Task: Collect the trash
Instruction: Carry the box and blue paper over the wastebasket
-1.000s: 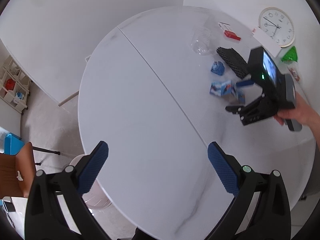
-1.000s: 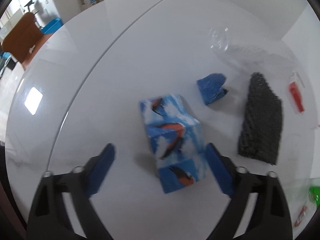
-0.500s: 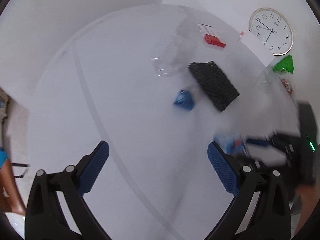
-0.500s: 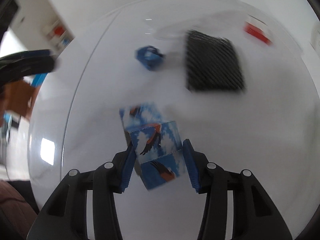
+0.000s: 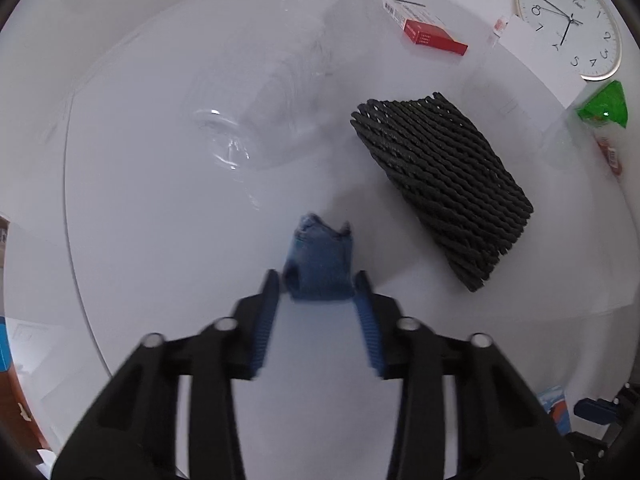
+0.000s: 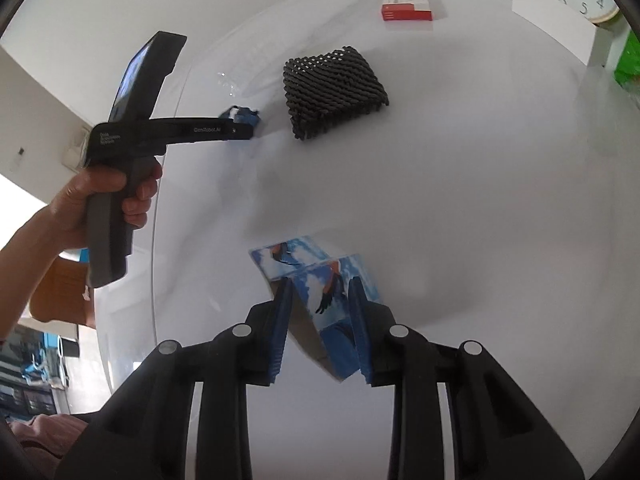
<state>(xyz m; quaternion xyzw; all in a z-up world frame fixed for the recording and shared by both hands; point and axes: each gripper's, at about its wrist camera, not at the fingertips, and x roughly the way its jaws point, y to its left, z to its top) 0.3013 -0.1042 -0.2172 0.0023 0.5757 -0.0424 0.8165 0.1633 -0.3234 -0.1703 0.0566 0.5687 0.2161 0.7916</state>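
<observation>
Both grips looked just made: the left gripper (image 5: 318, 286) had been closing and pinched the crumpled blue wrapper (image 5: 320, 258) mid-table; the right gripper (image 6: 320, 296) clamped the blue printed carton (image 6: 334, 300); black mesh (image 5: 440, 172), clear bottle (image 5: 256, 120) and red box (image 5: 426, 30) remained toward the table's (image 5: 160, 240) far edge.

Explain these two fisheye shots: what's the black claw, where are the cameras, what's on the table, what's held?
No robot: a person holds a handheld two-finger gripper in each hand, with a camera looking along the fingers. Left gripper has just been closing around a small crumpled blue wrapper. Right gripper, also closing, clamps a blue printed carton. The right view shows the person's hand with the left gripper. On the white round table: black foam net, red box, clear plastic bottle, clock.
</observation>
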